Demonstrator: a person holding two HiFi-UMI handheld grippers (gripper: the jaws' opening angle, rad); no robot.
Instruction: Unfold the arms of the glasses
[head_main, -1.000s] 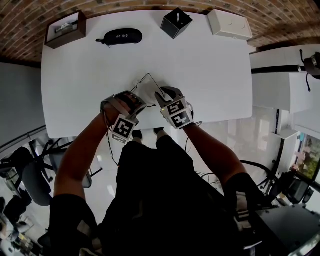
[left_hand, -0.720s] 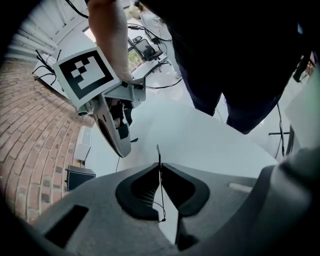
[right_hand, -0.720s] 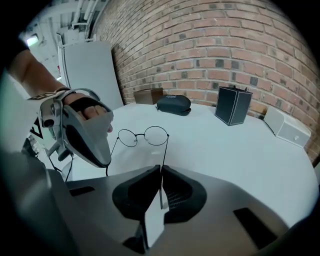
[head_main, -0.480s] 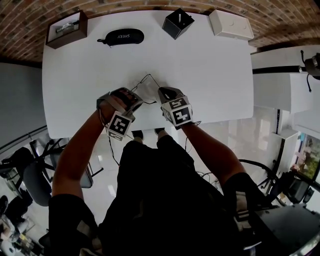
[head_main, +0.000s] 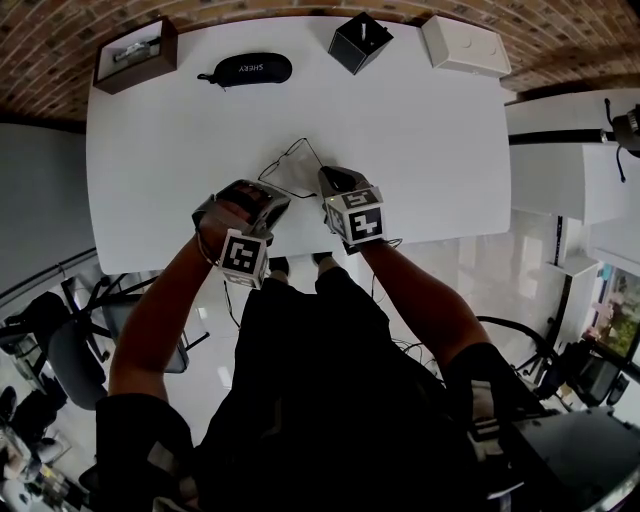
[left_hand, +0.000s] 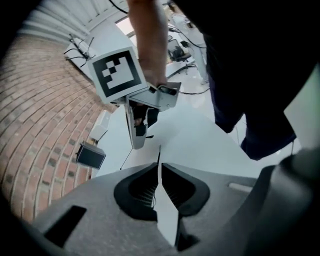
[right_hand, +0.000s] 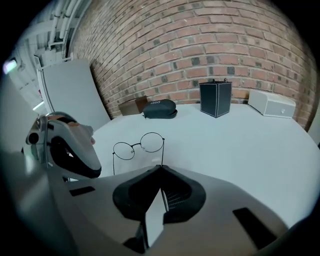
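The glasses sat at centre frame, over the near edge of the white surface. The right gripper had its fingers pinched on one thin arm. The left gripper pinched the other, with the lenses ahead of both.

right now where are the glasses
In the head view, the glasses are at the near middle of the white table, between the left gripper and the right gripper, each shut on one arm.
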